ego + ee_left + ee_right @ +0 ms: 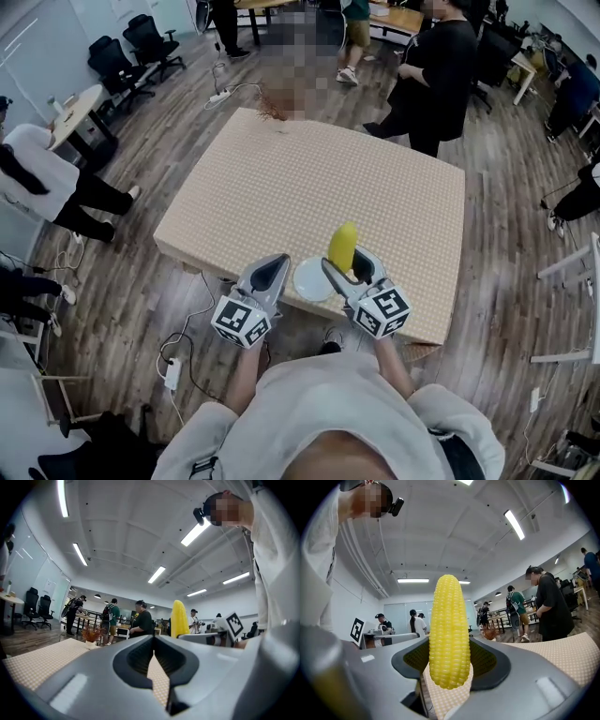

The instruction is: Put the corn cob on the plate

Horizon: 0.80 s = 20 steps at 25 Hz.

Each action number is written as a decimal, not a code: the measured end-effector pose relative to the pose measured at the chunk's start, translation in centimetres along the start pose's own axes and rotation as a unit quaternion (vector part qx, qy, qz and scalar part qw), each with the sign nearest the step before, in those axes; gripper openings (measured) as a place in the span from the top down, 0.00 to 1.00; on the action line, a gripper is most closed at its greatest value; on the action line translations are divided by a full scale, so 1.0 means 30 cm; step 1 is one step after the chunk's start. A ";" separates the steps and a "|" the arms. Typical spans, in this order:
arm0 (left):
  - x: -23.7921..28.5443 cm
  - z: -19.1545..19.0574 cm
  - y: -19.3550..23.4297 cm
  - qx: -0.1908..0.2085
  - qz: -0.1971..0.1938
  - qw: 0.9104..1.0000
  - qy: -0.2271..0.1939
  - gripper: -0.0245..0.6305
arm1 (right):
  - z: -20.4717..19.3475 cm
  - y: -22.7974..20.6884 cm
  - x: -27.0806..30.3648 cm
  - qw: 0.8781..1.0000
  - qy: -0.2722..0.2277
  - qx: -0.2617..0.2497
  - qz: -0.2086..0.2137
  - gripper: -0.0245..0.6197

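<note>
I have the right claw clamped on the corn cob. The cob stands upright with its lower end between the jaws. In the head view it's at lower centre, held above the near edge of the tabletop, just up-right of the white plate. The left claw has its jaws together and empty, just left of the plate.
</note>
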<state>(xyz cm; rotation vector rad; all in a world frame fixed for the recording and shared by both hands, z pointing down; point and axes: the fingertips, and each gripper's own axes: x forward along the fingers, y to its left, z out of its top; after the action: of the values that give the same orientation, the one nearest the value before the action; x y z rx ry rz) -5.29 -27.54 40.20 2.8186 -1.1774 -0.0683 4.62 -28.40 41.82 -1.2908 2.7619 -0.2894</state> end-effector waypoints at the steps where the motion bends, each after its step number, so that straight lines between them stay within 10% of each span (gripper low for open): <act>1: 0.026 0.005 -0.002 0.002 0.003 1.000 0.000 0.95 | 0.011 -0.023 0.008 1.000 -0.001 -0.001 0.005 0.57; 20: 0.144 -0.042 0.217 -0.016 -0.006 1.000 0.014 0.95 | -0.029 -0.139 0.212 1.000 0.015 0.015 -0.011 0.58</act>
<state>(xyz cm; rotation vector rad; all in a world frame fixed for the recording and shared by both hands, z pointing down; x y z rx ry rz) -6.76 -35.08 42.06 2.7901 -1.1425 -0.0486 3.55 -35.78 43.56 -1.3202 2.7597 -0.3532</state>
